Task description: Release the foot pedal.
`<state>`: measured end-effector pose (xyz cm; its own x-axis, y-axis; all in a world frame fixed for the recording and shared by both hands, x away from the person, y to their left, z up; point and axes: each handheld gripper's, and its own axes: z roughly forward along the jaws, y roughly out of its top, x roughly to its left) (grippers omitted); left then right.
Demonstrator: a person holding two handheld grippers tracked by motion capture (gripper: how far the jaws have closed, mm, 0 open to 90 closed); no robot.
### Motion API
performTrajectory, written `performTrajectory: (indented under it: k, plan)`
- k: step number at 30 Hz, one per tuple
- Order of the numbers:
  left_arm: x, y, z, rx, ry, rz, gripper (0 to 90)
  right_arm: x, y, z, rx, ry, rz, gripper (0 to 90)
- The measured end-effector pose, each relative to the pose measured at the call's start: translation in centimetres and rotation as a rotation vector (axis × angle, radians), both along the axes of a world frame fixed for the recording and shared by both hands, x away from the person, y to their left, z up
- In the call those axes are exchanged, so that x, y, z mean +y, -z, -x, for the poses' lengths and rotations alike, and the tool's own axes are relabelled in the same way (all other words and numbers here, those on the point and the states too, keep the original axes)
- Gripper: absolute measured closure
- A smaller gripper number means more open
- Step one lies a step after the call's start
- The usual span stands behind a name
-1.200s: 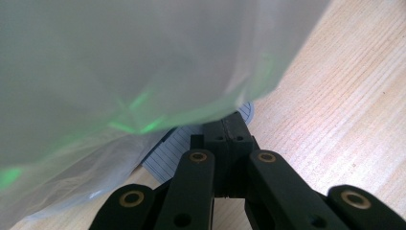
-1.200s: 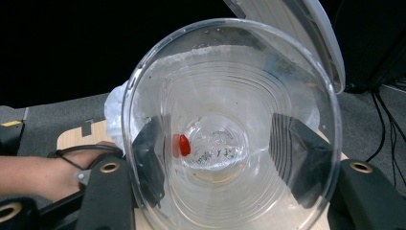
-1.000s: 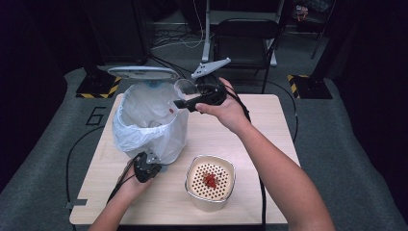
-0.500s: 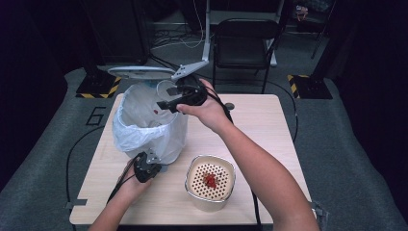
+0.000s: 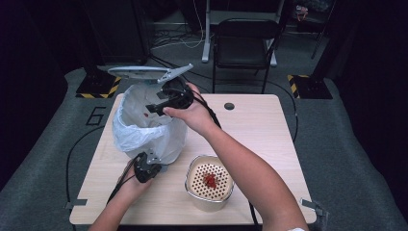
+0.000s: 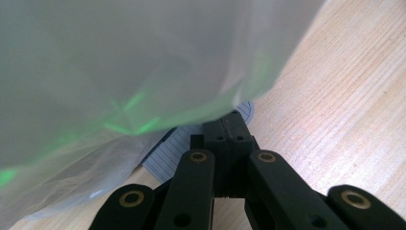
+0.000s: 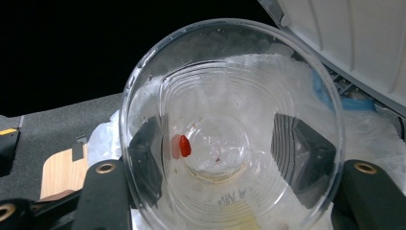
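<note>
A bin lined with a white bag stands at the table's left, its grey lid raised. My right gripper hovers over the bin's mouth, shut on a clear plastic cup that lies tipped on its side. One small red piece clings inside the cup. My left gripper rests at the bin's foot, jaws shut. In the left gripper view its tips sit on a ribbed grey pedal under the hanging bag.
A metal bowl with a perforated insert and red bits stands near the table's front edge, right of my left hand. The wooden table has a small round hole. A black chair stands beyond it.
My right hand has carried the cup leftward and a little lower, from the bin's right rim to over its opening. The left gripper has stayed at the bin's base.
</note>
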<state>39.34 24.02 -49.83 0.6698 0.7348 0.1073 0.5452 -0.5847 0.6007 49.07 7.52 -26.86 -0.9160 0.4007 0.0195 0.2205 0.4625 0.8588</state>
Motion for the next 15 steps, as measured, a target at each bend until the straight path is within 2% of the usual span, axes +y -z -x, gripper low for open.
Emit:
performTrajectory:
  k: [4, 5, 6, 7, 8, 10, 11, 15]
  plan:
    - [0.0, 0.0, 0.0, 0.001, 0.0, 0.01, 90.0, 0.7, 0.4, -0.1, 0.011, 0.007, -0.005, 34.4]
    - [0.0, 0.0, 0.0, 0.0, 0.001, 0.009, 90.0, 0.9, 0.6, -0.2, 0.013, 0.014, -0.003, 31.2]
    - [0.0, 0.0, 0.0, -0.001, 0.0, 0.01, 90.0, 1.3, 1.0, -0.1, -0.004, 0.039, 0.002, 22.9]
    - [0.0, 0.0, 0.0, -0.001, 0.0, 0.01, 90.0, 1.3, 1.0, -0.1, -0.004, 0.039, 0.002, 22.9]
    - [0.0, 0.1, 0.0, -0.001, -0.002, 0.008, 90.0, 1.5, 1.3, -0.1, 0.003, 0.047, 0.004, 18.2]
    - [0.0, 0.2, 0.0, -0.01, -0.005, 0.024, 90.0, 1.6, 1.7, -0.1, 0.02, 0.052, -0.007, 15.5]
    - [0.0, 0.0, 0.0, 0.0, -0.005, 0.01, 90.0, 1.5, 1.8, -0.1, 0.028, 0.053, -0.011, 14.9]
    - [0.0, 0.1, 0.0, -0.004, -0.001, 0.01, 90.0, 0.9, 1.8, -0.1, 0.045, 0.061, -0.021, 14.7]
